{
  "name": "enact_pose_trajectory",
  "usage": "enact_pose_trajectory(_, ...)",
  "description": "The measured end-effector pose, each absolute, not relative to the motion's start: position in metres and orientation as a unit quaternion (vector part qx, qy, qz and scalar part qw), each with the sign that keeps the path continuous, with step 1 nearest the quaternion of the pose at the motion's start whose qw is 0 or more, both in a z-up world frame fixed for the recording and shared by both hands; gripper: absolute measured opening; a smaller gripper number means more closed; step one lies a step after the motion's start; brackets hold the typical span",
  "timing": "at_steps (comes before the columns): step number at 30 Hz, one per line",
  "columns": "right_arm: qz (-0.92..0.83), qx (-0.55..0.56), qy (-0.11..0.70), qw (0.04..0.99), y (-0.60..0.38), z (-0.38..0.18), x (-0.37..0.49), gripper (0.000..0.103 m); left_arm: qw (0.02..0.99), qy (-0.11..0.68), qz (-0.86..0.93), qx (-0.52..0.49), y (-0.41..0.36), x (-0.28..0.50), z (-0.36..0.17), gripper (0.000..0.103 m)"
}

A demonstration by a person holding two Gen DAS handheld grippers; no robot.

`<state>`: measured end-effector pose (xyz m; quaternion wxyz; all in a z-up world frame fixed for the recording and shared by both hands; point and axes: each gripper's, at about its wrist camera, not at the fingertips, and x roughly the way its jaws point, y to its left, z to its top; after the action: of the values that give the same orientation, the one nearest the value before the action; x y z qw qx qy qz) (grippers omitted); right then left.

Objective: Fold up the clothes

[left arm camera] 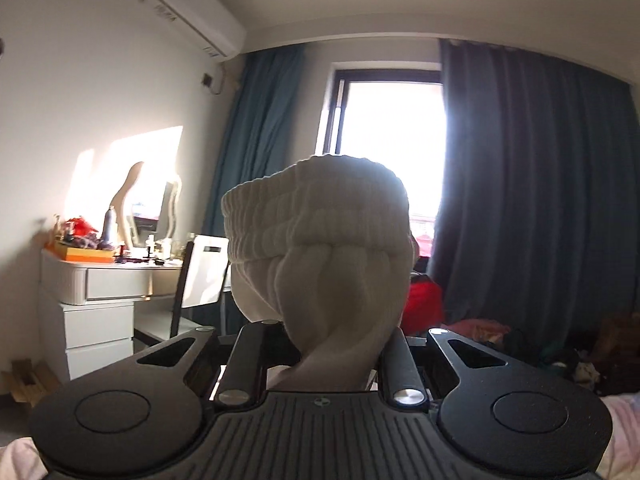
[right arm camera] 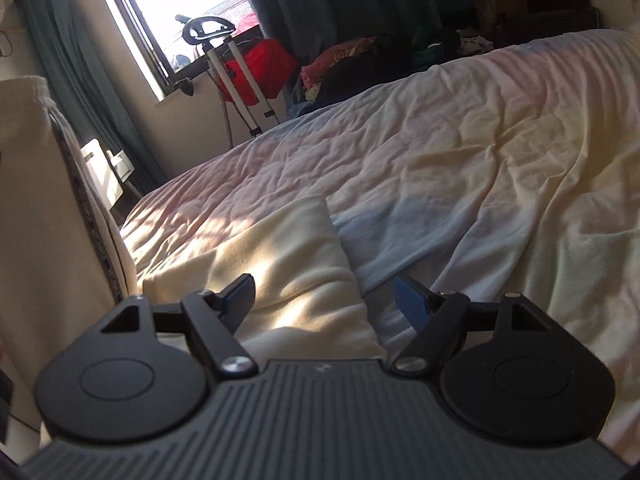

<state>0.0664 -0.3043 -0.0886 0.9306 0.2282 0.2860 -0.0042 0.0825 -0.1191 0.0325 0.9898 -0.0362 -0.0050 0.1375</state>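
A cream garment with a ribbed elastic waistband [left arm camera: 316,216] fills the middle of the left wrist view. My left gripper [left arm camera: 326,344] is shut on bunched fabric just below that band and holds it up in the air. In the right wrist view the same cream garment [right arm camera: 24,208] hangs at the left edge, and another part of it [right arm camera: 296,264] lies on the bed. My right gripper [right arm camera: 324,300] is open and low over that lying part, with its blue-padded fingers [right arm camera: 408,300] on either side of the fabric.
A bed with a wrinkled pale cover [right arm camera: 460,152] stretches ahead of the right gripper. Beyond it stand a red bag on a trolley [right arm camera: 256,68], a clothes pile [right arm camera: 360,60], dark curtains and a window [left arm camera: 392,128]. A white dressing table [left arm camera: 100,280] and chair [left arm camera: 204,272] stand left.
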Motion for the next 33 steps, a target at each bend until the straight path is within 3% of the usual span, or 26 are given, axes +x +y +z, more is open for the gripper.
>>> enact_pose_trajectory(4, -0.052, 0.279, 0.253, 0.925, -0.352, -0.08, 0.059, 0.078, 0.996, 0.041, 0.068, 0.046, -0.198, 0.104, -0.033, 0.019)
enact_pose_trajectory(8, -0.088, 0.299, 0.237, 0.92, -0.38, -0.081, 0.054, 0.081, 0.975, 0.168, -0.037, 0.143, -0.229, 0.13, -0.121, 0.02)
enact_pose_trajectory(11, -0.071, 0.335, 0.248, 0.906, -0.389, -0.094, 0.058, 0.081, 0.969, 0.179, -0.056, 0.158, -0.231, 0.119, -0.149, 0.024)
enact_pose_trajectory(15, -0.017, 0.388, 0.269, 0.882, -0.384, -0.11, 0.07, 0.081, 0.959, 0.203, -0.076, 0.18, -0.222, 0.121, -0.146, 0.04)
enact_pose_trajectory(17, 0.015, 0.412, 0.275, 0.869, -0.38, -0.115, 0.075, 0.081, 0.952, 0.23, -0.1, 0.174, -0.201, 0.118, -0.141, 0.066)
enact_pose_trajectory(20, 0.062, 0.437, 0.276, 0.854, -0.373, -0.118, 0.078, 0.081, 0.945, 0.254, -0.117, 0.169, -0.17, 0.112, -0.129, 0.083)
enact_pose_trajectory(31, 0.124, 0.482, 0.294, 0.816, -0.346, -0.133, 0.087, 0.081, 0.929, 0.296, -0.102, 0.195, -0.089, 0.062, -0.093, 0.09)
enact_pose_trajectory(33, 0.126, 0.477, 0.301, 0.816, -0.337, -0.136, 0.092, 0.085, 0.933, 0.285, -0.08, 0.204, -0.078, 0.053, -0.094, 0.09)
